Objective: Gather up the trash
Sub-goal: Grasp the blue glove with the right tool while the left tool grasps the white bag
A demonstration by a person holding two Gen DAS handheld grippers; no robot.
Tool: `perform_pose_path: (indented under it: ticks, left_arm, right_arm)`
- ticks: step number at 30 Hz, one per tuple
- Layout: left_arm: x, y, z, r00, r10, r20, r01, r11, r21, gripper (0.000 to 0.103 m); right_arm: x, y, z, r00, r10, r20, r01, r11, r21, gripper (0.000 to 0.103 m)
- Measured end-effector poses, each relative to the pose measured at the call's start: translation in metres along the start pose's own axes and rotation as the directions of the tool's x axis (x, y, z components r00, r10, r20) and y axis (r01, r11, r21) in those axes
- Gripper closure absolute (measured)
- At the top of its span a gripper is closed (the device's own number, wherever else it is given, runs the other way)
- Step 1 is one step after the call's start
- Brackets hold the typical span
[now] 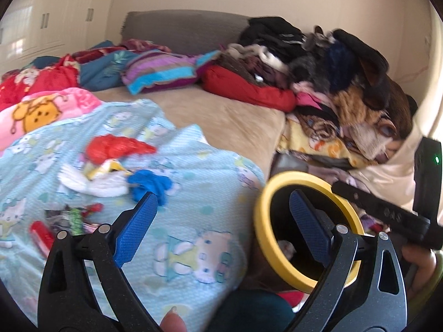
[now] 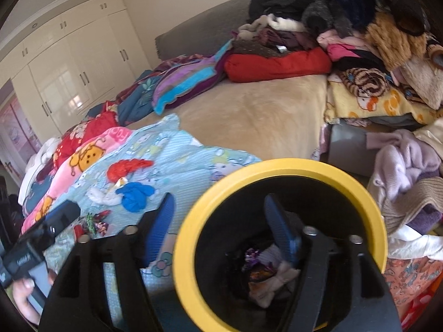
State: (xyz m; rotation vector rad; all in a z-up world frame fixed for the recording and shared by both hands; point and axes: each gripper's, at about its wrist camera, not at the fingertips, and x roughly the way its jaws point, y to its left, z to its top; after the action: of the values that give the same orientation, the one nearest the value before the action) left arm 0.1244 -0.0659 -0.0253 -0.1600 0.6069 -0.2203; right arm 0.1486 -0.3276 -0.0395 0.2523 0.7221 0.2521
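Observation:
On the light-blue cartoon blanket (image 1: 193, 193) lies a cluster of trash: a red plastic bag (image 1: 116, 146), white tissue (image 1: 91, 184), a crumpled blue piece (image 1: 151, 184), shiny wrappers (image 1: 70, 217) and a small red tube (image 1: 41, 236). My left gripper (image 1: 224, 196) is open above the blanket with nothing between its fingers. A black bin with a yellow rim (image 2: 304, 166) stands beside the bed and holds tissues and wrappers (image 2: 265, 274). My right gripper (image 2: 218, 197) is open over the bin's near rim, one finger above its mouth, holding nothing. The same trash (image 2: 130, 191) shows left of it.
A tall heap of clothes and blankets (image 1: 332, 63) fills the bed's right side. Folded quilts (image 1: 160, 69) lie by the grey headboard (image 1: 185, 27), with bare beige sheet (image 1: 229, 116) between. Loose clothes (image 2: 407, 171) sit right of the bin. White wardrobes (image 2: 69, 69) line the far wall.

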Motion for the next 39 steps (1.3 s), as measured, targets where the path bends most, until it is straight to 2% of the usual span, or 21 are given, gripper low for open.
perform_pose_path:
  ticks: [13,21,28,34,39]
  left_arm:
    - [-0.014,0.066,0.009,0.993,0.11,0.039,-0.107,0.991,-0.084,0.014]
    - [-0.012,0.109,0.01,0.984,0.177,0.034,-0.171,0.975,-0.141,0.014]
    - [0.004,0.159,0.013,0.97,0.242,-0.025,-0.242,0.95,-0.199,0.014]
    - [0.022,0.19,0.014,0.965,0.251,-0.079,-0.263,0.933,-0.247,0.014]
    - [0.043,0.209,0.013,0.958,0.249,-0.145,-0.281,0.917,-0.284,0.022]
  right_arm:
    - [0.035,0.08,-0.004,0.997,0.068,-0.047,-0.074,0.989,-0.125,0.033]
    - [0.081,0.121,-0.006,0.989,0.088,-0.122,-0.11,0.976,-0.187,0.033]
    - [0.126,0.144,-0.008,0.972,0.11,-0.209,-0.153,0.968,-0.199,0.033]
    - [0.166,0.166,-0.013,0.957,0.092,-0.274,-0.159,0.96,-0.232,0.033]
    - [0.195,0.181,-0.014,0.945,0.099,-0.31,-0.171,0.962,-0.214,0.033]
